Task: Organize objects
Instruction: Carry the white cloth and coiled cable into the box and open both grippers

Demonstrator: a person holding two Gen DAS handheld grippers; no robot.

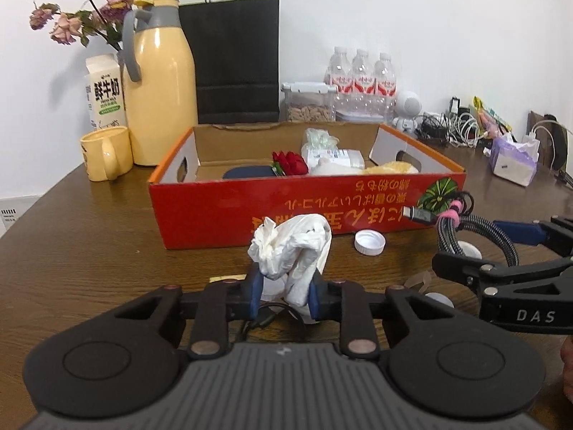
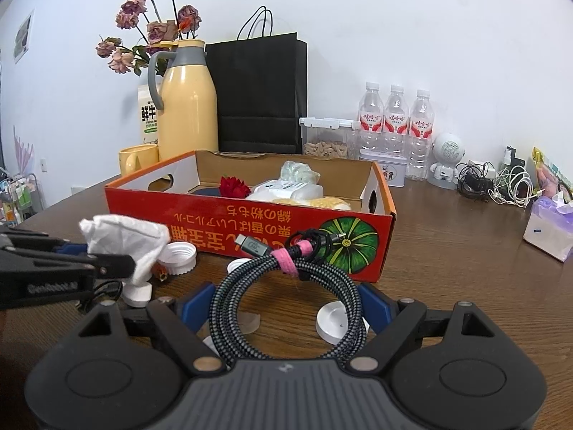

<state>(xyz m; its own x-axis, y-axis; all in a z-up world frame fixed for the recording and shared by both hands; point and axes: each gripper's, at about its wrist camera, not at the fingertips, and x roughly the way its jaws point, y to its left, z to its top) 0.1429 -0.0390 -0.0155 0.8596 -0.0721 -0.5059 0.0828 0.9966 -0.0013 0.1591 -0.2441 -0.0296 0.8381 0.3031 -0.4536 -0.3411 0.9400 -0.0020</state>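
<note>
Tissue (image 1: 292,251) fills left tongs (image 1: 284,295); right view shows coiled cable (image 2: 286,297).

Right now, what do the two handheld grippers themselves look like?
Both are matte black with hinged linkage arms, round discs at each side, a ribbed grey centre plate and blue fingertip pads. The left gripper matches the right gripper, which carries white "DAS" lettering on its side.

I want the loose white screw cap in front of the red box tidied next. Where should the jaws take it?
Grip the white plastic screw cap across its rim from above, jaws on opposite sides of the ribbed wall. It lies open side up on the brown wooden table, low and round, so probably only the wall offers a hold.
</note>
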